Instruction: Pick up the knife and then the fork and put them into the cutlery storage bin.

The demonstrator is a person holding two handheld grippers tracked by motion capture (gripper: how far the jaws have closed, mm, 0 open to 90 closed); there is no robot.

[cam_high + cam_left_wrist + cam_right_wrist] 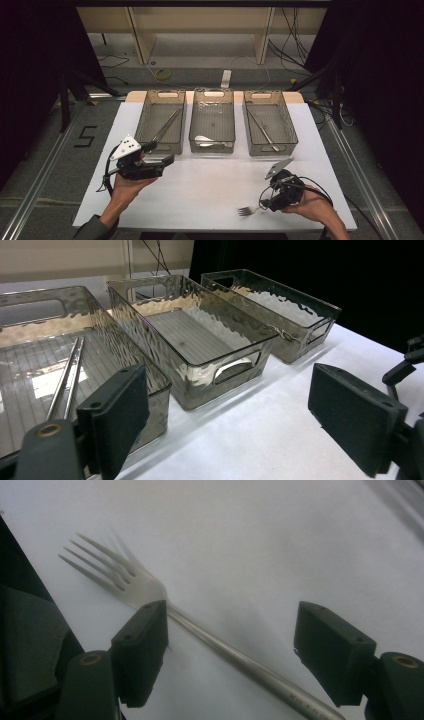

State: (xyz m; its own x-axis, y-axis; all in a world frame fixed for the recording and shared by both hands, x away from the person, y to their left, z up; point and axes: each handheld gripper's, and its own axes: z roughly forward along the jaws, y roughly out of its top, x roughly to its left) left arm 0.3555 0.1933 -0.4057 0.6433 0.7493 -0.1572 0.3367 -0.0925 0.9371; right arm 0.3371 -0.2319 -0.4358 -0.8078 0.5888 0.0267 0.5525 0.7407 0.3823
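A metal fork (246, 210) lies on the white table (210, 185) near its front edge, tines pointing left. My right gripper (263, 204) sits low over its handle. In the right gripper view the fork (150, 587) runs slantwise between the two black pads, and the right gripper (237, 630) is open, with the left pad close to the fork's neck and the right pad well apart from it. My left gripper (161, 153) hovers open in front of the left bin, with nothing between its jaws (235, 415).
Three clear bins stand in a row at the back. The left bin (141, 117) holds metal chopsticks (65, 377), the middle bin (213, 92) a spoon (210, 141), and the right bin (290, 120) a slim metal utensil (262, 130). Bare white table lies between the two hands.
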